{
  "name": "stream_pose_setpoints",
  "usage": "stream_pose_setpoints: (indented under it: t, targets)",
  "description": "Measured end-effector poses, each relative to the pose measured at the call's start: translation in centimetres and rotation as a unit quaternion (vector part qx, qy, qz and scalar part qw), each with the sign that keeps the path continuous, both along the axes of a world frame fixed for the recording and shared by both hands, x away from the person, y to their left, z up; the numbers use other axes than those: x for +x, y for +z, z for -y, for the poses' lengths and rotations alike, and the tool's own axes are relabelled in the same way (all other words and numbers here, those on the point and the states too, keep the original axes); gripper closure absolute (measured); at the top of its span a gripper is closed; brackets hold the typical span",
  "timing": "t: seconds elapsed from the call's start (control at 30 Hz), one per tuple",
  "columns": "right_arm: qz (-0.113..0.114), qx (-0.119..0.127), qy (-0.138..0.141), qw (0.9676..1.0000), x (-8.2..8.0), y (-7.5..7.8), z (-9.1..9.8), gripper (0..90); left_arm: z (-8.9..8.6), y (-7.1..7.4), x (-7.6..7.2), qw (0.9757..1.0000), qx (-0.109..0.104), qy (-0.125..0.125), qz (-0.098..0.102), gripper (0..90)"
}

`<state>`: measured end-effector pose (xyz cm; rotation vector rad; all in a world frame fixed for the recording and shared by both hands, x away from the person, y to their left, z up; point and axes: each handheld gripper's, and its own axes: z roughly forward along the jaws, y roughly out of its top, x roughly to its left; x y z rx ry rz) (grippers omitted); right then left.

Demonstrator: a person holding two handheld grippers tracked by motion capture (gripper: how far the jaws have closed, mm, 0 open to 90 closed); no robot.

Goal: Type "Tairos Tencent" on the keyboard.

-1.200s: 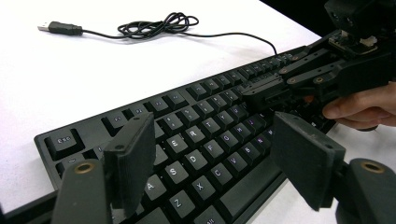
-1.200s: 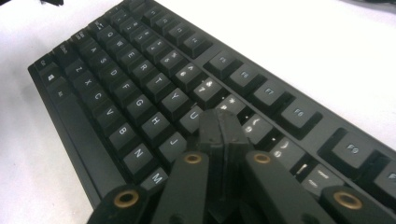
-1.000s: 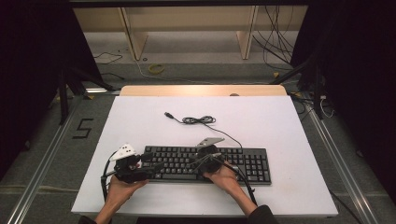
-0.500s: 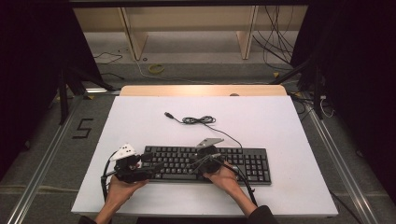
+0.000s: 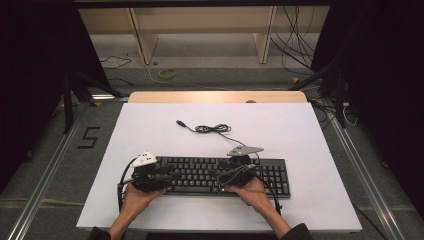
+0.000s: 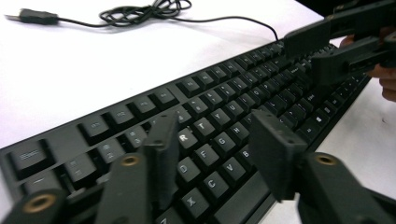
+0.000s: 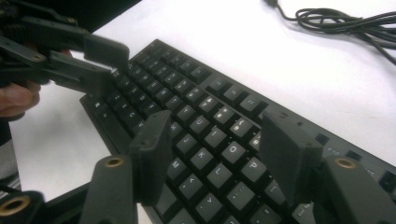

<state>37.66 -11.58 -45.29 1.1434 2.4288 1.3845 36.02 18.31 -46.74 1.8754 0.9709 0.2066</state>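
Note:
A black keyboard [image 5: 200, 172] lies across the near half of the white table [image 5: 300, 130]. My left gripper [image 5: 172, 176] hovers low over its left end, pointing right. Its jaws have just been closing and still stand apart above the letter keys [image 6: 215, 128], with nothing pressed between them. My right gripper [image 5: 222, 176] is over the middle of the keyboard, pointing left. Its jaws have just been opening and stand wide above the keys [image 7: 218, 126], empty. Each gripper faces the other: the right gripper [image 6: 306, 53] and the left gripper [image 7: 114, 65] sit a short way apart.
The keyboard's black cable [image 5: 212, 129] lies coiled on the table behind it, ending in a loose USB plug [image 5: 180, 122]. A wooden strip [image 5: 215, 96] runs along the table's far edge. Cables and shelf legs are on the floor beyond.
The right hand and its gripper have shifted a little to the right over the keyboard. The left hand has stayed where it was.

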Motion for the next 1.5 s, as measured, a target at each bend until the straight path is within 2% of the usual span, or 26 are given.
stream_pose_setpoints:
  t: [0.33,0.53,1.17,1.2,1.5]
  targets:
    - [0.005,0.01,-0.004,0.9999,-0.6,0.1,0.6,38.7,1.4,-0.4,1.5,0.9989,0.045,0.004,-0.015,79.4]
    - [0.01,0.014,-0.006,0.9998,-0.9,0.1,1.1,37.1,1.6,-0.7,2.2,0.998,0.059,0.008,-0.022,88.7]
    - [0.01,0.013,-0.005,0.9999,-1.3,-0.1,1.4,36.6,2.3,-1.4,3.0,0.996,0.078,0.004,-0.042,89.4]
    - [0.009,0.012,-0.005,0.9999,-1.3,-0.1,1.3,36.6,2.4,-1.5,2.9,0.9955,0.085,0.003,-0.04,89.4]
    - [0.009,0.009,-0.009,0.9999,-1.3,-0.1,1.4,36.6,2.5,-1.3,2.7,0.9957,0.084,0.003,-0.038,89.3]
